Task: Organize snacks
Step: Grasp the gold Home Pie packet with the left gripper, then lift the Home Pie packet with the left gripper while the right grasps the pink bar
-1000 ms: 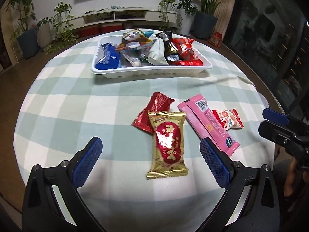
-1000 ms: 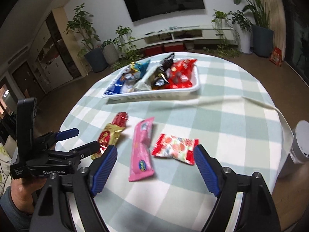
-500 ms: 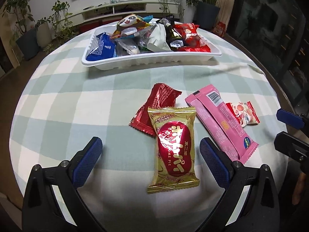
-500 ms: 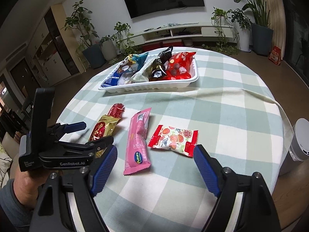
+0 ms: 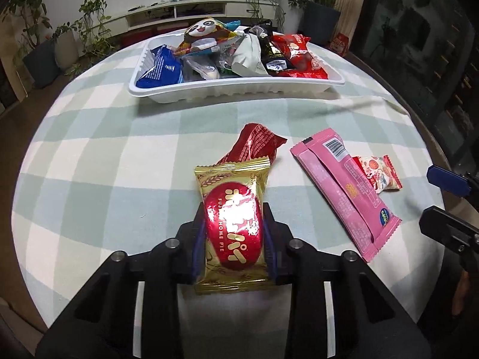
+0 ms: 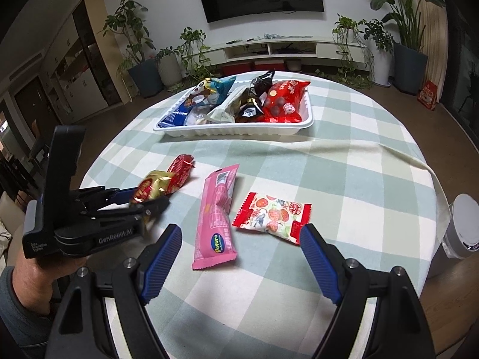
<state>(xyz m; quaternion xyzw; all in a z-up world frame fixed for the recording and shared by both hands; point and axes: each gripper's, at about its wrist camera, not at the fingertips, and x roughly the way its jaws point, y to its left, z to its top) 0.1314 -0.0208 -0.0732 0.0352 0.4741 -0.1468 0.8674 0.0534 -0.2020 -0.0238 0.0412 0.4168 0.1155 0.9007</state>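
My left gripper is shut on the gold and red pie packet, which also shows in the right wrist view. A dark red wrapper lies just beyond it. A long pink bar and a small red and white candy packet lie to the right. My right gripper is open and empty, with the pink bar and the candy packet in front of it. The white tray at the far side holds several snacks.
The round table has a green and white checked cloth with a fold near the right edge. A white bin stands on the floor at the right. Potted plants and a TV shelf are behind the table.
My left gripper has moved forward and closed on the gold and red pie packet. My right gripper has stayed open and drawn a little nearer to the pink bar and candy packet.
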